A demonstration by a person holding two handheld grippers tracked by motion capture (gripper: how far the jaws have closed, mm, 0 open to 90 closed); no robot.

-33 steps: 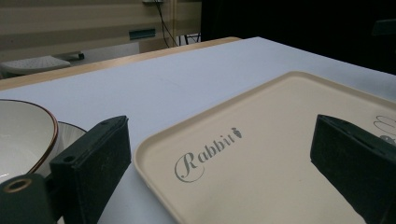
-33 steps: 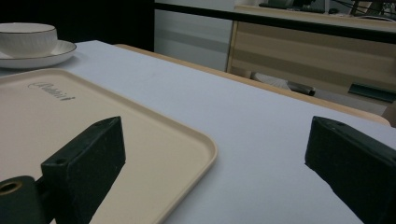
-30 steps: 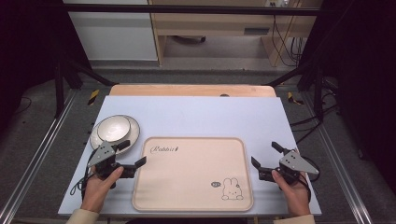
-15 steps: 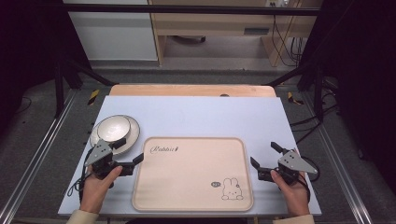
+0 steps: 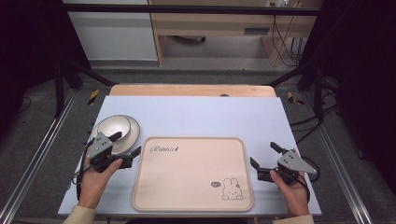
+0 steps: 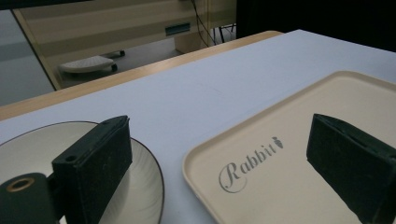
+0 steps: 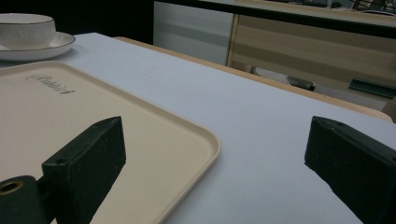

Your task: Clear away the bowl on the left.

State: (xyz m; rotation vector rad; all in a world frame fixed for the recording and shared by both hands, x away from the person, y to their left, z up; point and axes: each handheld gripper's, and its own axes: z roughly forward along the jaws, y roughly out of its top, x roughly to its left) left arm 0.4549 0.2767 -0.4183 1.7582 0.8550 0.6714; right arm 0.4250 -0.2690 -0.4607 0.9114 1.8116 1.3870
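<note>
On the table, the left gripper [image 5: 125, 143] has crept up toward the bowl [image 5: 112, 126] on its plate [image 5: 132, 134], jaws spread wide, probably lining up a grab. Right gripper [image 5: 264, 156] hangs released beside the tray [image 5: 196, 186].

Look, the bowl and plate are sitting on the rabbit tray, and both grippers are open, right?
Not quite. The bowl and plate sit on the table beside the rabbit tray, at its left, as the high view shows. The left gripper and right gripper are open.

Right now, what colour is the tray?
Pale beige tray, clearest in the high view.
</note>
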